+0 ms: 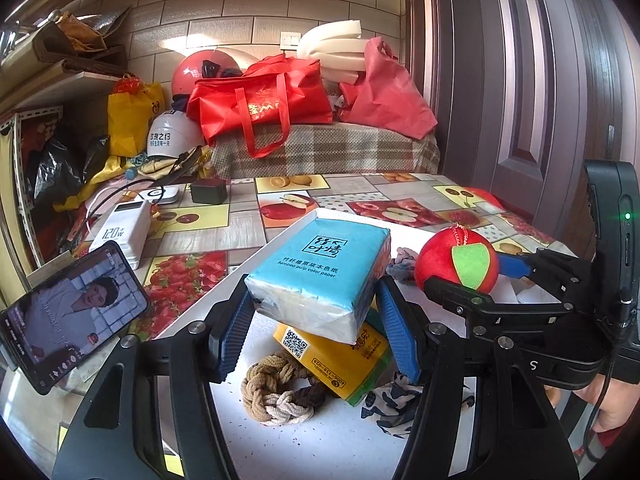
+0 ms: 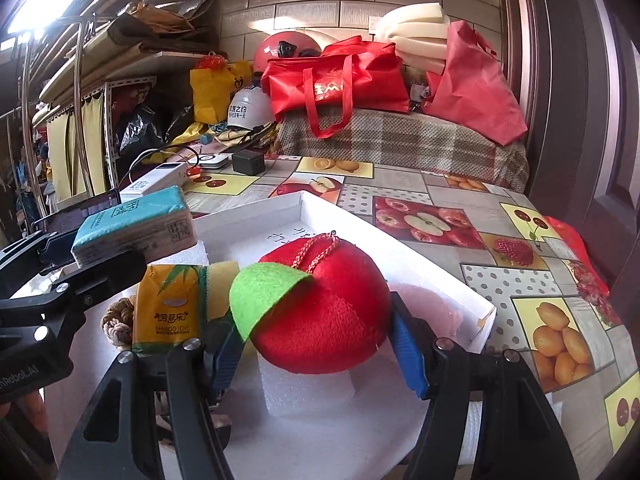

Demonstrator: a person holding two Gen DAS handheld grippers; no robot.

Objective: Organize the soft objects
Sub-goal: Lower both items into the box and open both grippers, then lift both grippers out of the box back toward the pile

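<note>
- Left gripper [image 1: 316, 312] pinches a rectangular blue-wrapped pack of tissue paper [image 1: 320, 268] across its width, both blue pads against the pack's sides. The pack is lifted clear, hanging over a shallow white cardboard box lid [image 2: 440, 276]; the grip looks meant for carrying it to a spot in the tray.
- Right gripper [image 2: 320, 344] clamps a round red plush apple with a green felt leaf [image 2: 324, 312] from both sides, pads dented into the fabric. The apple is held just above a white foam block [image 2: 308, 392] inside the same tray.
- A soft grip seems enough for both: each thing gives under the pads, so slipping looks less likely than squashing.
- Directly beneath the raised blue pack lies a yellow tissue pack with a bamboo print [image 2: 168, 312], tilted; touching it on the near side, a tan and cream braided rope ring [image 1: 276, 392]. A dark patterned cloth scrap [image 1: 396, 400] lies by the left gripper's right finger.
- The two held things are near each other, apart, over the tray's middle.
- Worktop: a table under a fruit-print oilcloth [image 2: 460, 216]. At its left edge, a propped phone with a lit screen [image 1: 72, 316], a white power bank [image 1: 120, 236], a black charger [image 1: 208, 191].
- Room: tiled wall, red tote bags [image 1: 260, 100] on a plaid-covered bench, helmets, cluttered shelves on the left, a dark wooden door on the right.
</note>
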